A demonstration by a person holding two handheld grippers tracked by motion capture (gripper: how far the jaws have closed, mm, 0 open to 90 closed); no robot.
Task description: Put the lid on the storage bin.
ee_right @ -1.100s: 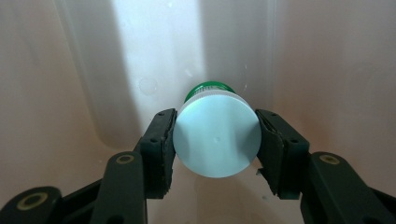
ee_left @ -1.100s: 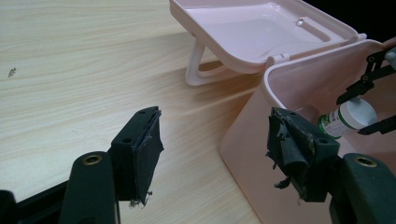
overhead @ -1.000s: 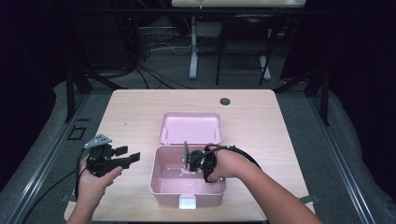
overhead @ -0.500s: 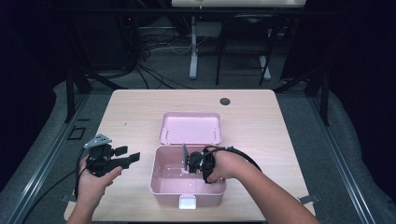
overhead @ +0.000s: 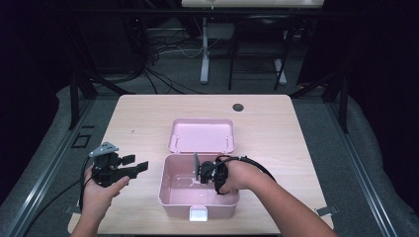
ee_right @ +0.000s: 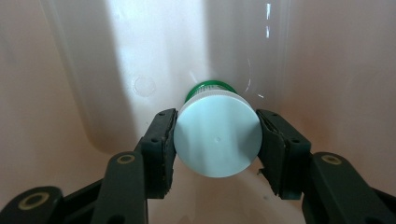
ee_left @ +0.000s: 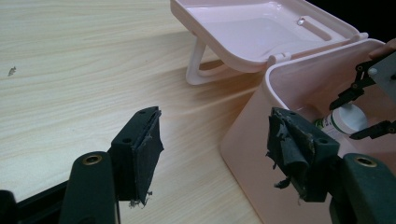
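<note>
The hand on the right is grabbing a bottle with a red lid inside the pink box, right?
Not quite: the lid is white, not red. The right gripper view shows the right gripper closed on the white cap of the bottle, which has a green band behind it, inside the pink box.

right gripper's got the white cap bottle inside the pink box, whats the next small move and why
Probably lift the bottle straight up and out of the pink box. The right gripper has its pads pressed on both sides of the white cap, and the bottle sits low among the box walls, so a vertical lift looks likeliest to clear the rim. The left gripper waits open beside the box, out of the way.
</note>
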